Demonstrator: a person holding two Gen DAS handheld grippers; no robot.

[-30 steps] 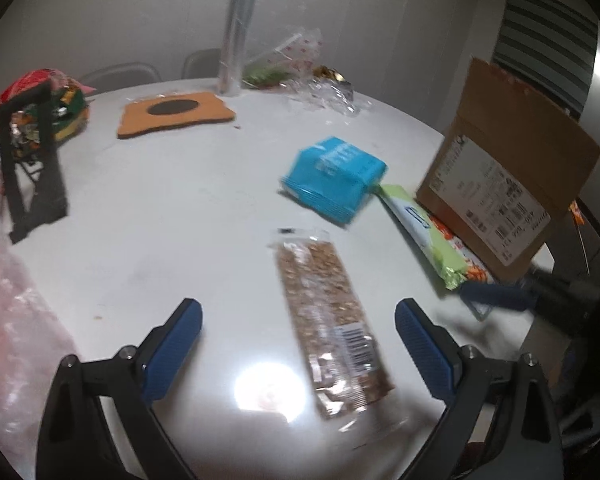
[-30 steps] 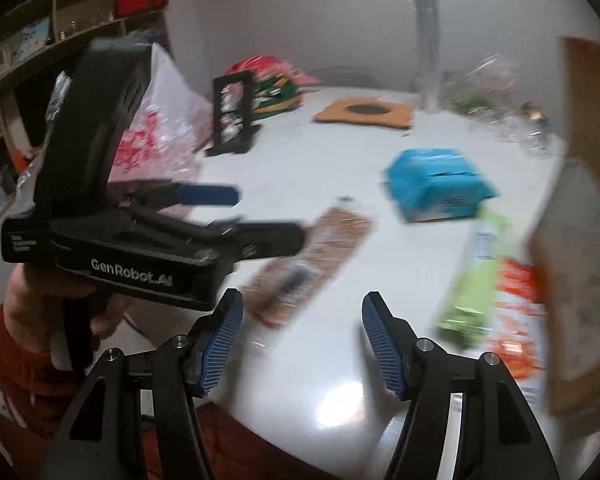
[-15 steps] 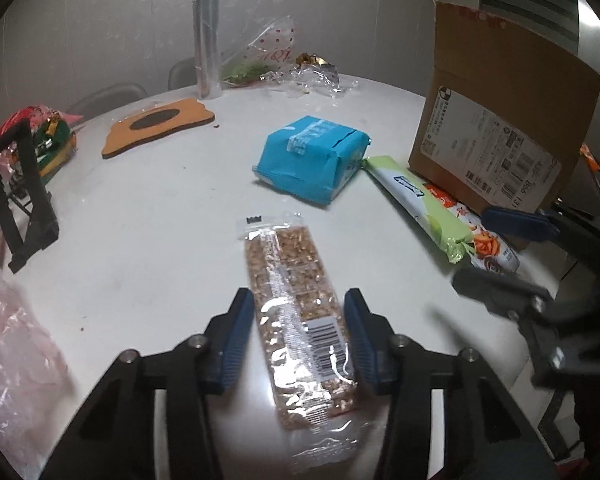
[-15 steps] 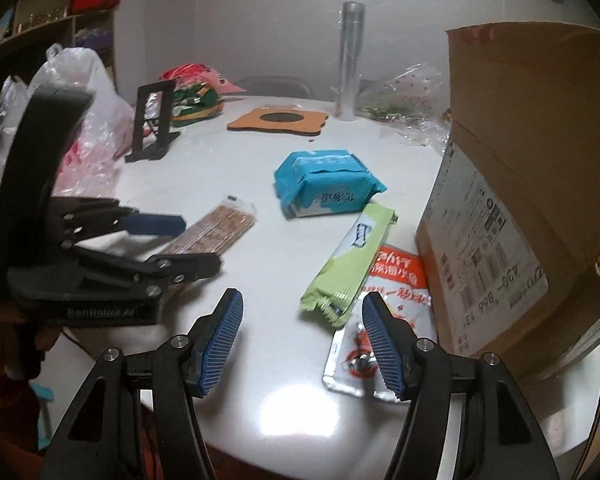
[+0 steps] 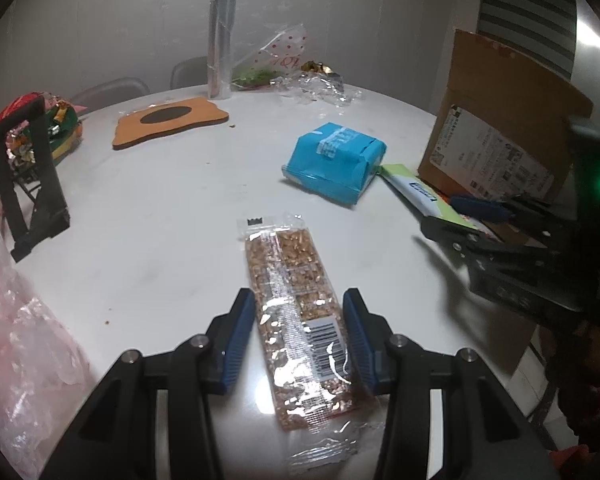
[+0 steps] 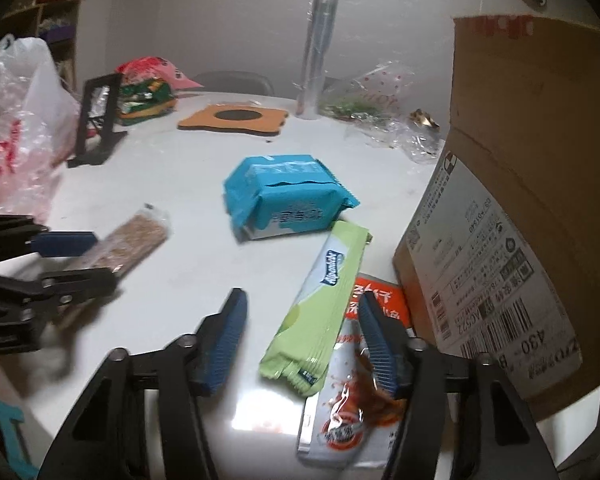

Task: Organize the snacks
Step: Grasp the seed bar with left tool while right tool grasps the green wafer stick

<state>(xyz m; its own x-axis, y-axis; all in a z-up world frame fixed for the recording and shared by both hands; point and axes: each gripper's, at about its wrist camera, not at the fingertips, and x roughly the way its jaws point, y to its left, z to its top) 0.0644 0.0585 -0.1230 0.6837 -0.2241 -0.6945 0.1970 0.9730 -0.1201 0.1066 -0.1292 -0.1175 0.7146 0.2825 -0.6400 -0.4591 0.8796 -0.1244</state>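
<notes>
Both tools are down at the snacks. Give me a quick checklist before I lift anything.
1. Left tool gripping cereal bar: ok, clamped on both long edges.
2. Bar free of other snacks: ok, alone on the table.
3. Right tool on one packet only: not ok; its jaws, just closing, straddle green packet and red sachet, neither pinched.
4. Tools clear of each other: ok.
5. Cardboard box open on top: cannot tell.

Bench (image 5: 148, 240): smooth white top, glossy, throws lamp glare. Cereal bar (image 5: 296, 312): clear crinkly plastic film, shiny. Blue pack (image 6: 288, 196) and green packet (image 6: 319, 304): glossy foil-like plastic. Box (image 6: 519, 208): matt brown cardboard, paper label. Claw pads (image 5: 240, 332): ribbed blue rubbery plastic.
</notes>
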